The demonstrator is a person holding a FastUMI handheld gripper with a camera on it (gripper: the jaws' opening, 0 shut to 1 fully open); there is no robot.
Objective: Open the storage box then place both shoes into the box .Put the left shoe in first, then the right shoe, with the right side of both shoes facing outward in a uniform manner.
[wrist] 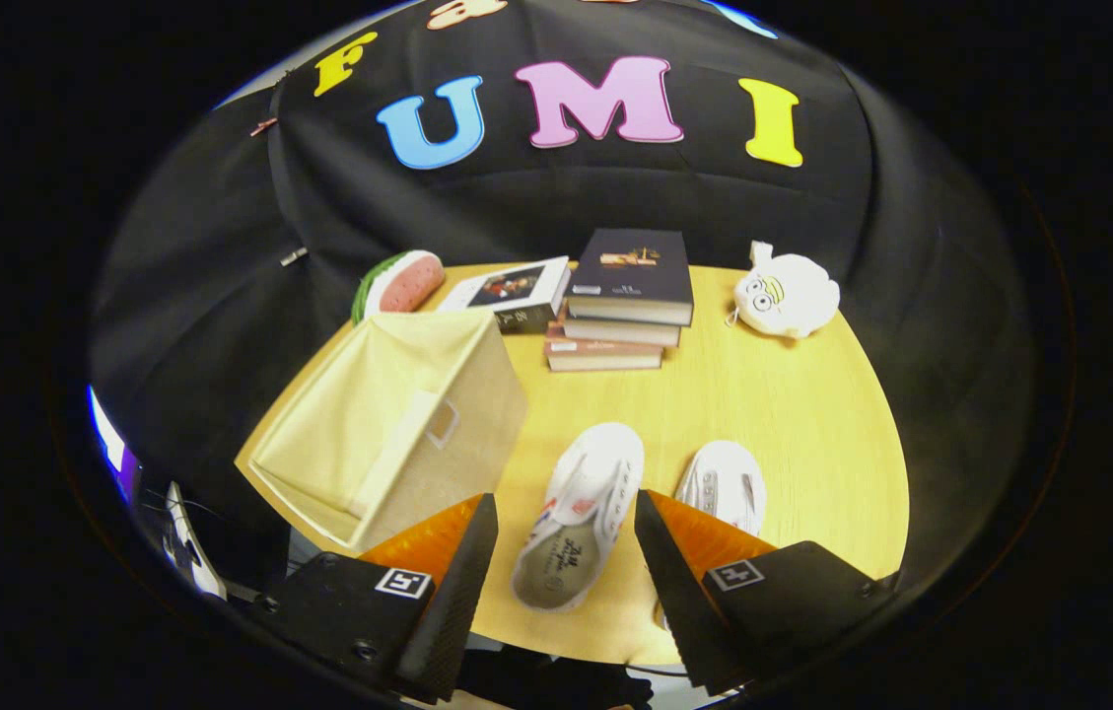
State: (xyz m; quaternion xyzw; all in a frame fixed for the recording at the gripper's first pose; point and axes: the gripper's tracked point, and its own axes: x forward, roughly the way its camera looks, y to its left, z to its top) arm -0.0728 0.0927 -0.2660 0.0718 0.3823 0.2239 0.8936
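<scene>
A cream fabric storage box (398, 424) stands on the wooden table (812, 444), left of my fingers, with its lid lying shut over the top and a small handle slot on its near side. Two white canvas shoes lie toe-away on the table. One shoe (581, 513) sits between my fingers and below them, its opening toward me. The other shoe (726, 483) lies just beyond my right finger, partly hidden by it. My gripper (566, 552) hovers above the table, open, with nothing held.
A stack of books (625, 296) stands at the back of the table, a single book (512, 291) beside it. A watermelon-slice toy (403, 281) lies behind the box. A white plush toy (785, 293) sits at the back right. Black cloth walls surround the table.
</scene>
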